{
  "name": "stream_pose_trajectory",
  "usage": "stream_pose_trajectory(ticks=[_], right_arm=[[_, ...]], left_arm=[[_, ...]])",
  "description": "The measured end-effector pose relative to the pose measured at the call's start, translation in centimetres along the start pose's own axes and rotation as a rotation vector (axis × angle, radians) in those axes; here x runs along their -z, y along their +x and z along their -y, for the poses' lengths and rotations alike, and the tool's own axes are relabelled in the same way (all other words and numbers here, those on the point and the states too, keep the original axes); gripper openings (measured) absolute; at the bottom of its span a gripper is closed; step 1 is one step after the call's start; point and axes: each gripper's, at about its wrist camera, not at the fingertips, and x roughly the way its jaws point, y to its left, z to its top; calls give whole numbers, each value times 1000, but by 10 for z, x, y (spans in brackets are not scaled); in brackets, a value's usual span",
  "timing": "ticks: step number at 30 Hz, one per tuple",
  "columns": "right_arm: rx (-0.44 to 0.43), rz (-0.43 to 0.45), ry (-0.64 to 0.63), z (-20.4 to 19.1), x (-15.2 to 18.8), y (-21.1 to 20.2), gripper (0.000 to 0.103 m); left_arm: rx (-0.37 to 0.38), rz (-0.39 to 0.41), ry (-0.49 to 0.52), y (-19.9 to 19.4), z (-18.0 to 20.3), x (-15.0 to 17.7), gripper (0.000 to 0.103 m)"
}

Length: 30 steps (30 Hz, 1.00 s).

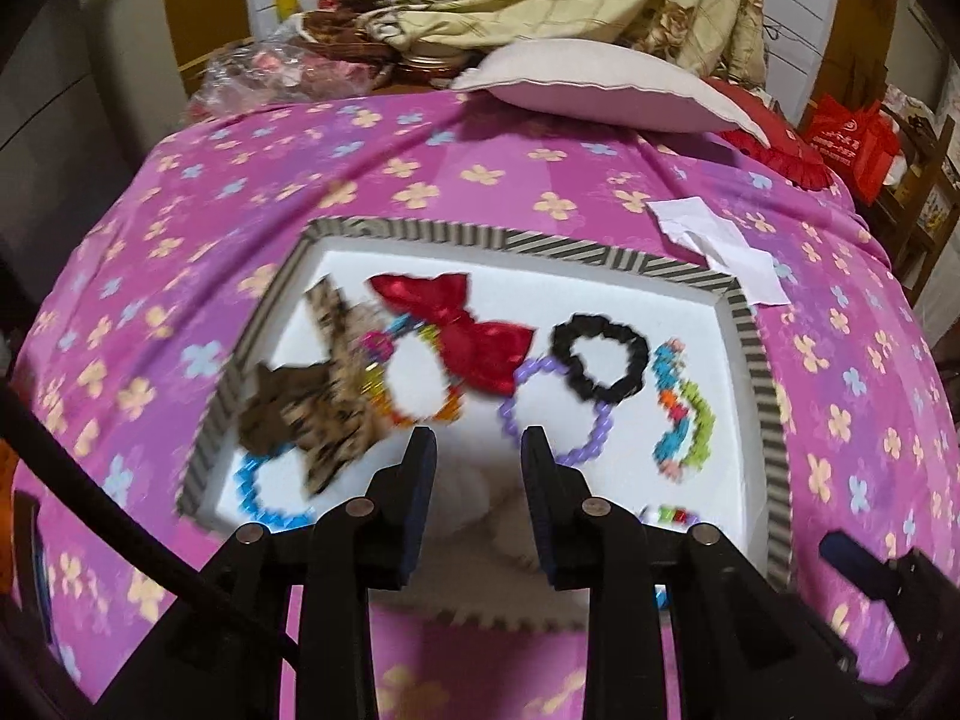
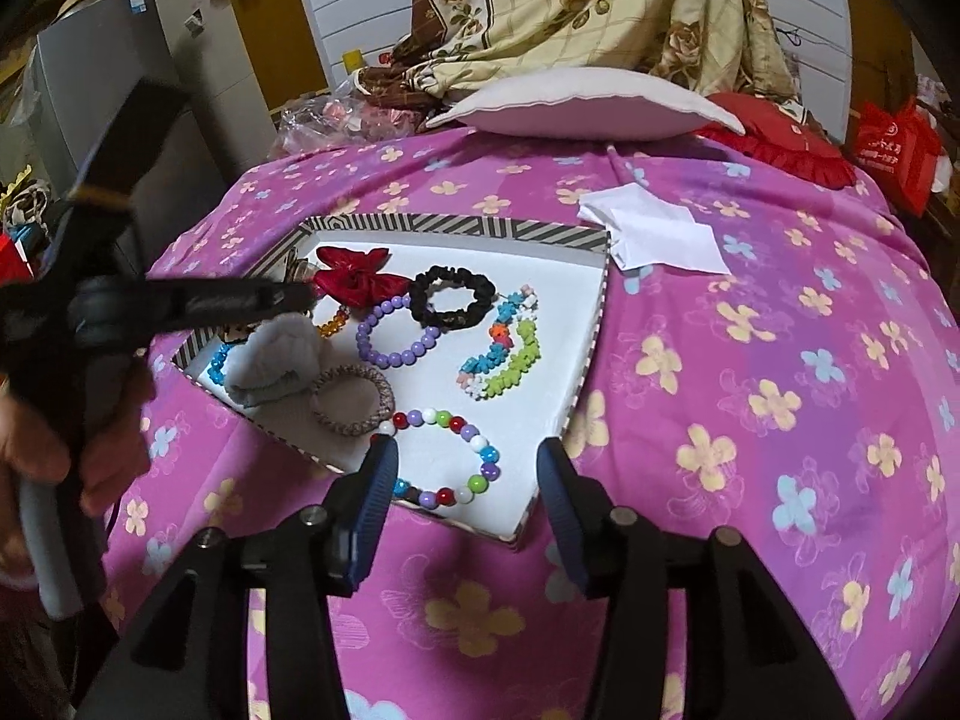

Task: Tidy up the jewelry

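Observation:
A white tray with a striped rim (image 1: 756, 324) (image 2: 468, 227) lies on the pink flowered bedspread. In it are a red bow (image 1: 474, 324) (image 2: 354, 276), a black scrunchie (image 1: 600, 360) (image 2: 453, 294), a purple bead bracelet (image 1: 552, 414) (image 2: 399, 330), a leopard-print bow (image 1: 312, 408), coloured bead strands (image 1: 684, 414) (image 2: 504, 348), a multicoloured bead bracelet (image 2: 450, 456), a grey coil hair tie (image 2: 354, 399) and a pale fluffy scrunchie (image 1: 474, 498) (image 2: 276, 366). My left gripper (image 1: 477, 444) is open above the fluffy scrunchie. My right gripper (image 2: 465, 456) is open over the tray's near corner.
White paper (image 1: 720, 240) (image 2: 654, 234) lies on the bedspread beyond the tray. A pale pillow (image 1: 600, 84) (image 2: 588, 105), a red cushion (image 2: 774, 144) and a floral blanket (image 2: 600, 6) sit at the back. A red bag (image 2: 894, 144) stands at the right.

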Motion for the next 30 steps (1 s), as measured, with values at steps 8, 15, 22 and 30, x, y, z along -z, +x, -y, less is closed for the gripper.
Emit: stream_pose_trajectory(ticks=[8,15,22,30], right_arm=[[13,-2,9,-18,-2,0,58],[14,3,14,-32,-6,-2,62],[20,7,18,-44,-10,-4,64],[27,7,12,-50,-12,-5,67]], left_arm=[[-50,34,-20,-27,-20,31,50],[-71,79,-45,-46,-33,44,50],[-83,107,-74,-59,-44,48,50],[-90,108,-84,-61,-49,49,50]])
